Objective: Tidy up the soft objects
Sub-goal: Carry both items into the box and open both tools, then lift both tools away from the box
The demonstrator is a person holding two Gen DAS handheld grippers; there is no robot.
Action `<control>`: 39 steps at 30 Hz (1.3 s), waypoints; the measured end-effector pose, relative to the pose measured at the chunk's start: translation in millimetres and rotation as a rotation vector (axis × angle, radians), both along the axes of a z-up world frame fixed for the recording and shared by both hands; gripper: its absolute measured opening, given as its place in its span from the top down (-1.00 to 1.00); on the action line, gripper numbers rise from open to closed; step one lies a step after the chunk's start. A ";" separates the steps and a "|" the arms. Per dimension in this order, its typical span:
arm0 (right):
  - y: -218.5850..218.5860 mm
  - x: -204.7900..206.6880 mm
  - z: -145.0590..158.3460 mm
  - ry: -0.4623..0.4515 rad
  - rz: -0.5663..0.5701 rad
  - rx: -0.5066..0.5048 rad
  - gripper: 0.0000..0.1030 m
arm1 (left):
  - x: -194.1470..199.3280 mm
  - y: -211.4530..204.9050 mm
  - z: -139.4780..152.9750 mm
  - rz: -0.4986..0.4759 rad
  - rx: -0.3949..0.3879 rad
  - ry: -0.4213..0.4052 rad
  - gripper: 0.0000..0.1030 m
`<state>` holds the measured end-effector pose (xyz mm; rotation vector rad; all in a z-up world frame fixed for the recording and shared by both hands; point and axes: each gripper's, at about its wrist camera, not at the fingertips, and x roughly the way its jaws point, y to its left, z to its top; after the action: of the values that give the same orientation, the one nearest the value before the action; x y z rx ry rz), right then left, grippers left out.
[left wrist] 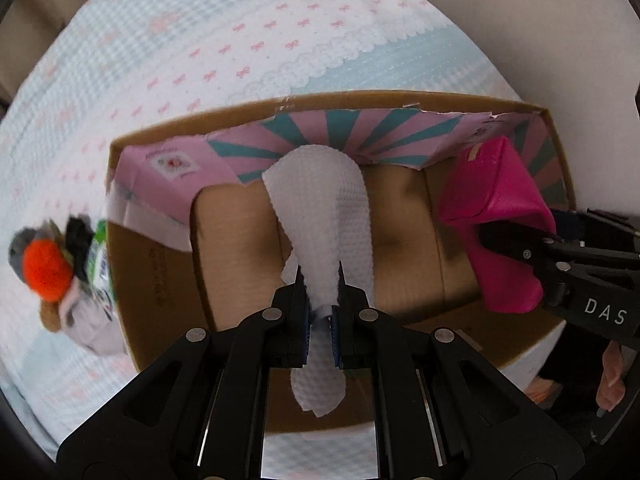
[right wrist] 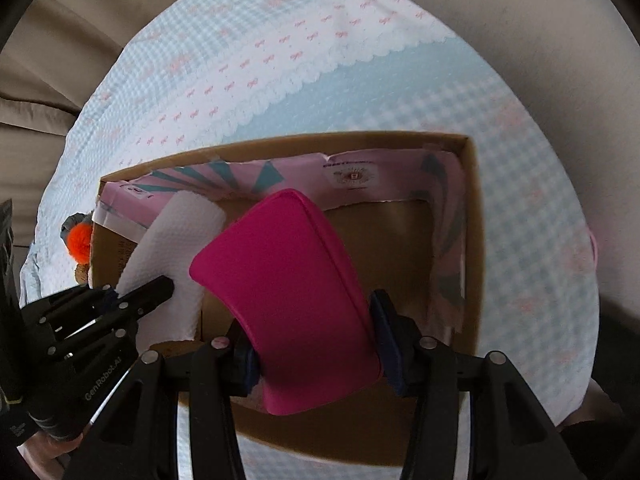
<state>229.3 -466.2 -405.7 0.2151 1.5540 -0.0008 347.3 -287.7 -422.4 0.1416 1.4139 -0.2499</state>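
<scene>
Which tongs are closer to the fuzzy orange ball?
Left. The left tongs hold the white cloth mid-box; the right tongs are farther from the fuzzy orange ball.

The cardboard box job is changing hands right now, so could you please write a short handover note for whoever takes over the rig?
Left tool: shut on the white cloth, which hangs over the cardboard box.
Right tool: grips the pink pouch above the same box, its pads against the pouch's sides.
Done: both items are over the box; nothing shows lying on its floor.
Left: lower and release cloth and pouch into the box, then fetch the pile of soft items beside the box on the gingham bedcover, including the orange pompom.
</scene>
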 end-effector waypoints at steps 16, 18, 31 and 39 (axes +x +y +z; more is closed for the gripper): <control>-2.9 8.6 13.7 -0.053 -0.054 0.037 -1.00 | -9.5 8.6 15.3 -0.048 0.100 -0.016 -1.00; -2.3 7.6 16.3 -0.058 -0.049 0.031 -1.00 | -11.9 7.8 17.9 -0.041 0.097 -0.020 -1.00; 13.0 -19.3 88.8 -0.167 0.009 -0.045 -1.00 | -41.5 20.5 85.7 -0.014 0.039 -0.134 -1.00; 43.7 -58.2 171.7 -0.314 0.065 -0.166 -1.00 | -91.1 59.9 168.9 0.052 -0.027 -0.269 -1.00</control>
<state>171.1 -422.5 -234.0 0.0308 1.2398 -0.0429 256.2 -227.8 -253.5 0.1117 1.1446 -0.1993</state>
